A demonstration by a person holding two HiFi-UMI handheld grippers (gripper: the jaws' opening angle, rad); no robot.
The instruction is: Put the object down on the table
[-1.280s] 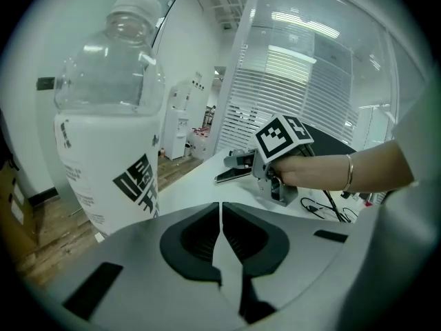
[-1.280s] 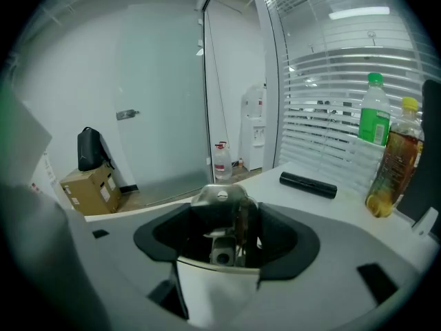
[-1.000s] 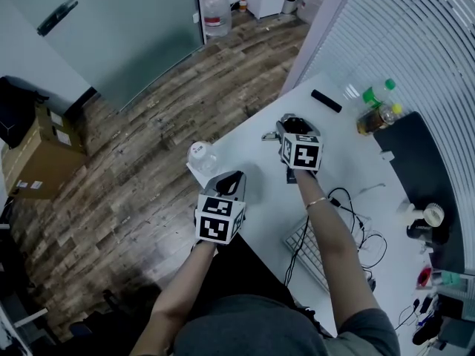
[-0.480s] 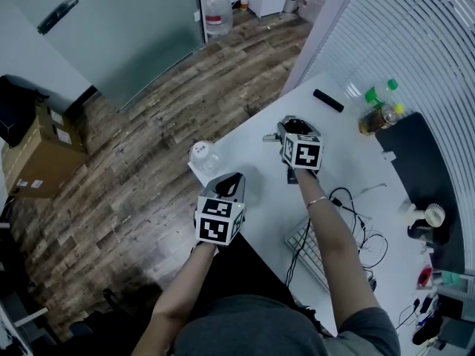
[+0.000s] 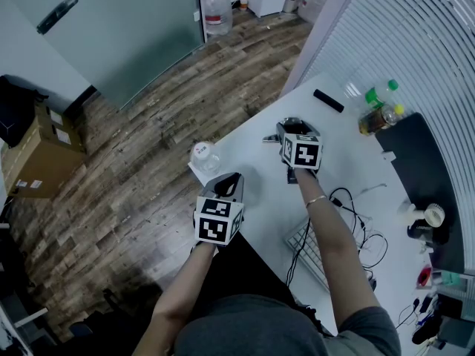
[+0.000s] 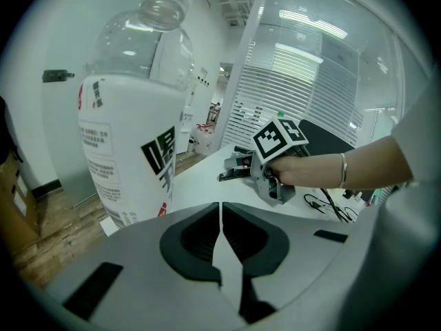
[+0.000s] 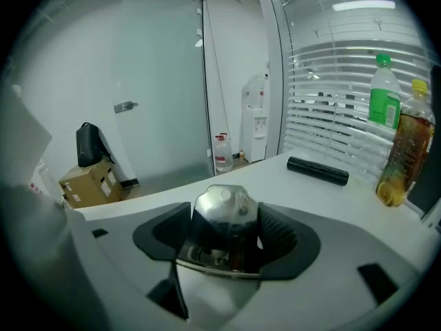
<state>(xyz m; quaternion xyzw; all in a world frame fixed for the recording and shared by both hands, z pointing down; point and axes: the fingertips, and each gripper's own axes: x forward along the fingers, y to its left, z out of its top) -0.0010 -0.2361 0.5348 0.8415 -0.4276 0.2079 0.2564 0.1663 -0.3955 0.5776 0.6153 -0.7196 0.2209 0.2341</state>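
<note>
My right gripper (image 5: 286, 127) (image 7: 224, 234) is shut on a shiny silver metal object (image 7: 222, 212), which fills the gap between its jaws. It hovers over the middle of the white table (image 5: 349, 162); the left gripper view shows the right gripper (image 6: 234, 167) held low above the tabletop. My left gripper (image 5: 231, 181) (image 6: 220, 219) is shut with nothing in it, near the table's left corner. Just ahead of it stands a clear water bottle (image 5: 202, 156) (image 6: 134, 116) with a white label, upright and untouched.
A black bar (image 5: 326, 100) (image 7: 318, 170) lies at the table's far end. A green-capped bottle (image 7: 382, 81) and a tea bottle (image 5: 377, 117) (image 7: 403, 150) stand by the blinds. A keyboard (image 5: 308, 251), cables (image 5: 360, 225) and a dark mat (image 5: 415, 169) lie to the right.
</note>
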